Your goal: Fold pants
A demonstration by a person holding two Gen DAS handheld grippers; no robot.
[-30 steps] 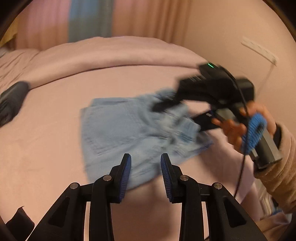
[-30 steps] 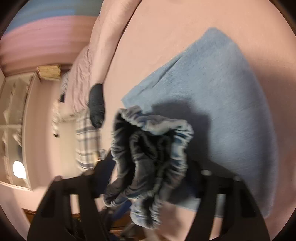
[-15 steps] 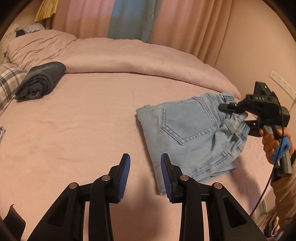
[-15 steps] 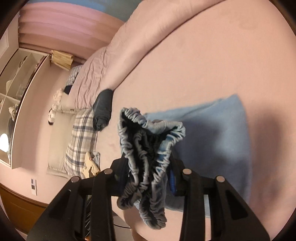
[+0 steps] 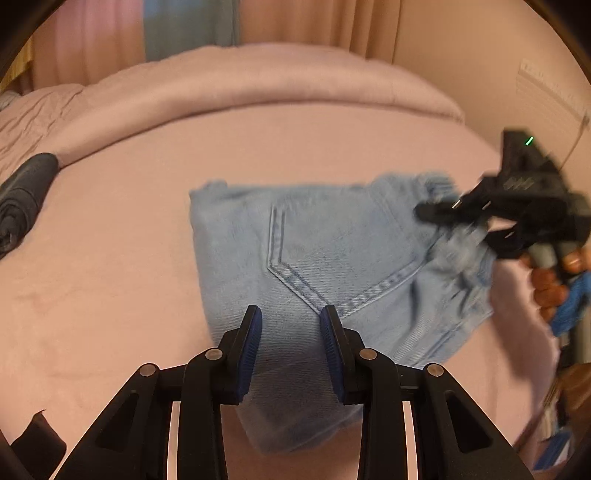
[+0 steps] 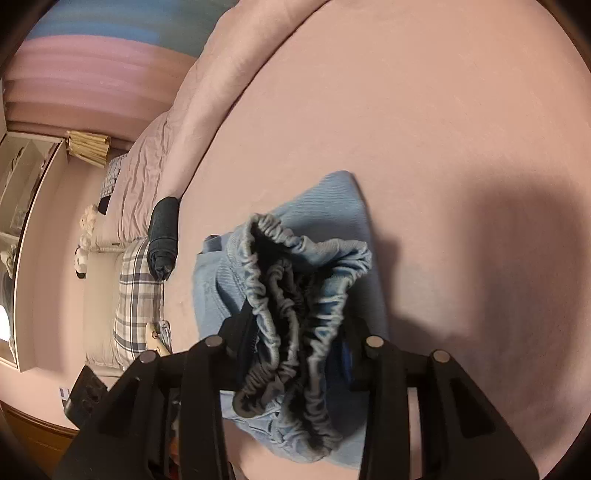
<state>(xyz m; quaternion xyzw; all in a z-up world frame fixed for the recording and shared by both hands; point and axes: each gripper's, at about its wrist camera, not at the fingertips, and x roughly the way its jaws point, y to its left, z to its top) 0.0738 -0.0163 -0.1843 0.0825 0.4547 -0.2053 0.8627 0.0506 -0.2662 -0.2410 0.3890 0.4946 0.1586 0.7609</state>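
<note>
A big pink bed is seen, and everything else is placed by it. A rolled pink blanket is laid along the far side of the bed. Curtains are hung past the bed, behind the blanket.

The pants are laid flat in the middle of the bed. They are light blue and are folded up small. A back pocket is shown on top. One end of the pants is bunched and lifted a little off the bed on the right.

A plaid pillow is set at the head of the bed. A dark rolled cloth is put on the bed next to the blanket, well apart from the pants.

The right gripper is held over the bed by a hand. The stretchy waistband is pinched between its jaws, and the jaws are being opened a little.

The left gripper is held just over the near part of the pants. Its pads are kept a little apart. Nothing is pinched between them, and whether the pants are touched cannot be told.
</note>
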